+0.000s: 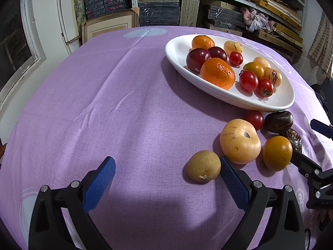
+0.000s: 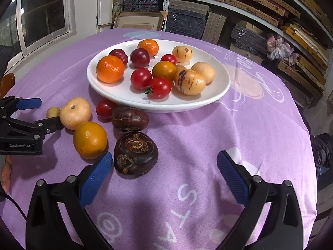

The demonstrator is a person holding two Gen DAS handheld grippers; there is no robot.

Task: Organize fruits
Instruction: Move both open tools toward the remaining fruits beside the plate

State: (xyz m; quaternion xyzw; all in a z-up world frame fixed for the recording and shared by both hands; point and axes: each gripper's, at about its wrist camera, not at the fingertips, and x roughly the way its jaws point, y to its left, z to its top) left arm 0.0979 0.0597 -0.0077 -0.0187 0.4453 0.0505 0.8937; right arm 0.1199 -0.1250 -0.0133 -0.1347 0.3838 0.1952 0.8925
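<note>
Six fruits are lying loose on the purple-covered table (image 2: pixel 208 145), just beside the near rim of the white plate (image 2: pixel 220 87), which is already carrying a dozen or so. Nearest the right gripper (image 2: pixel 164 177) is sitting a dark brown water chestnut (image 2: pixel 135 153), flattish and hard-looking; it is probably light and stiff, with a glossy skin that could slip, so a pinch across its widest sides seems safest. A second dark one (image 2: pixel 130 119) is resting behind it, close to the plate rim. The small tan fruit (image 1: pixel 203 166) by the left gripper (image 1: pixel 166 181) is looking dry, firm and rough enough to hold well across its middle. The pale yellow fruit (image 1: pixel 240 141), the orange-yellow one (image 1: pixel 277 153) and the red cherry tomato (image 1: pixel 254 119) are likely softer and easier to bruise.

Both pairs of jaws are standing spread wide and holding nothing. The right gripper is hovering low with the chestnut just ahead of its left finger; the left one is pointing forward, its right finger all but touching the tan fruit.
</note>
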